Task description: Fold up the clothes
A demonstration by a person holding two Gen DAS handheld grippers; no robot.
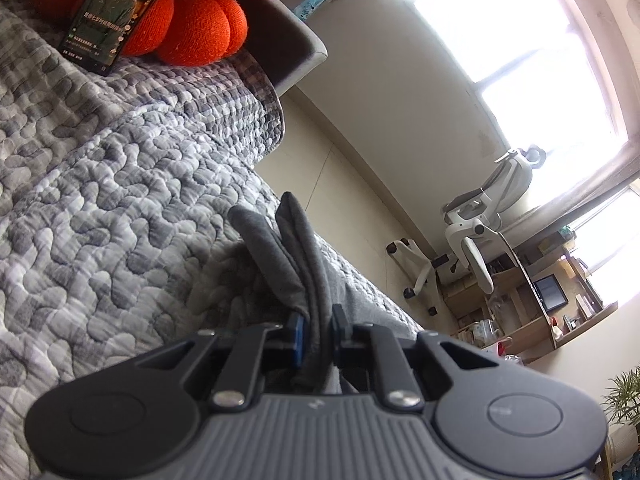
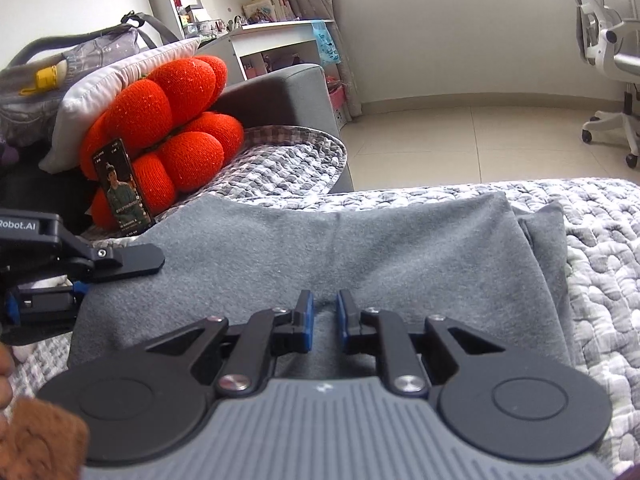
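Both hand-held grippers (image 1: 320,320) (image 2: 325,308) hide grey garment (image 2: 320,240) edges.

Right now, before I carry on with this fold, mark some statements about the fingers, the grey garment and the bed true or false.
1. The left gripper fingers pinch bunched folds of the grey garment. True.
2. The right gripper holds the phone. False: the phone leans on the orange cushion.
3. The garment lies on a bare wooden table. False: it lies on a quilted bedspread.
4. A white office chair stands on the floor. True.
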